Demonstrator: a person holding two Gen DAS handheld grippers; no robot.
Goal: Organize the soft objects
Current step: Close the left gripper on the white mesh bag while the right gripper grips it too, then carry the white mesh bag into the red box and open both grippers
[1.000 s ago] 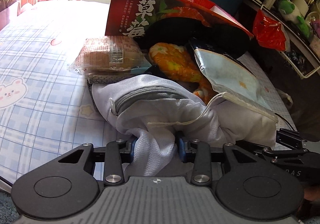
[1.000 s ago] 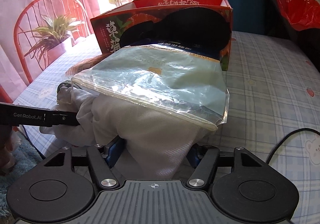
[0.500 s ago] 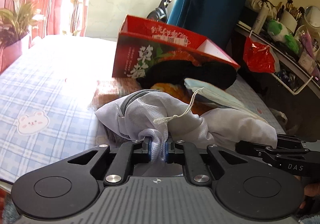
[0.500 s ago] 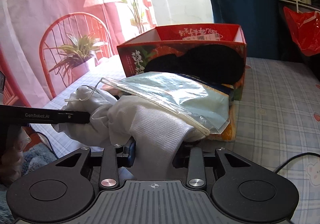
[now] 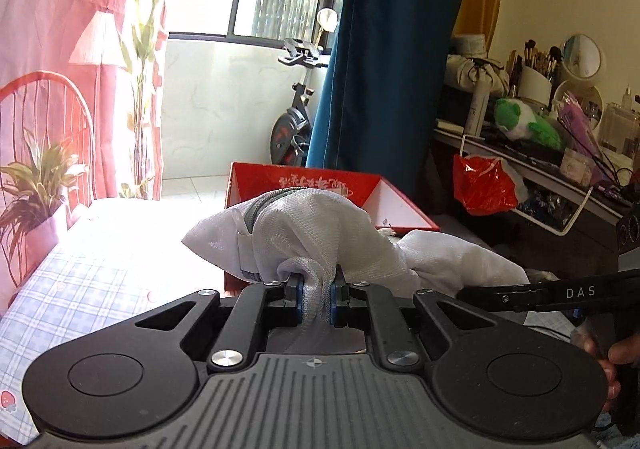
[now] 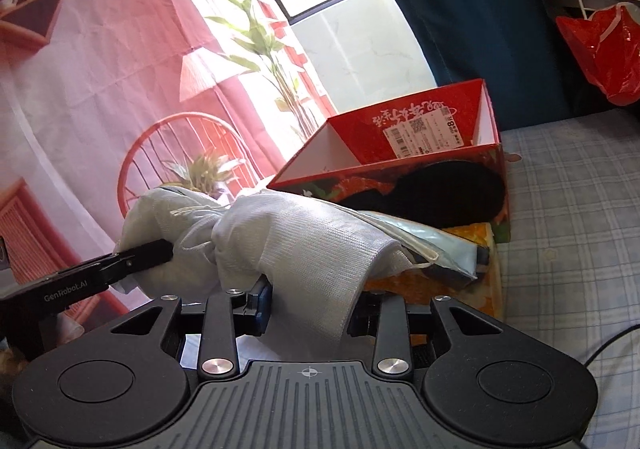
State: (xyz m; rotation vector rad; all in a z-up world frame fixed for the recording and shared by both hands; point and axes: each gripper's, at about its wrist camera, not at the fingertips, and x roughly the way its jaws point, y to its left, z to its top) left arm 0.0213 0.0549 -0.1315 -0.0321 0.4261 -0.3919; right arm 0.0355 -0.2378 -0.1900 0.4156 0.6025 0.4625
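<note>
Between the blue pads of the left gripper (image 5: 315, 299) a bunched fold of the white mesh laundry bag (image 5: 304, 233) is pinched tight, the jaws nearly together on it; at three o'clock from there, the right gripper (image 6: 308, 307) clamps a thicker fold of the same bag, its jaws standing wider because more cloth fills them. Two grips on one limp bag make sense: held at two spread points it hangs as a sling instead of collapsing, and its zipper (image 5: 262, 209) stays up, at eleven o'clock from the left pads.

Out past the bag at twelve o'clock stands one red cardboard box (image 6: 404, 157), open-topped and seemingly empty inside, likely the place where the soft things are meant to go. At two o'clock from the right gripper, one pale blue face mask in a clear sleeve (image 6: 436, 249) rests on one orange patterned item (image 6: 480, 281) on the checked bed (image 6: 572, 209), against the box front. Counted: two grippers, one bag, one box, one mask, one orange item.
</note>
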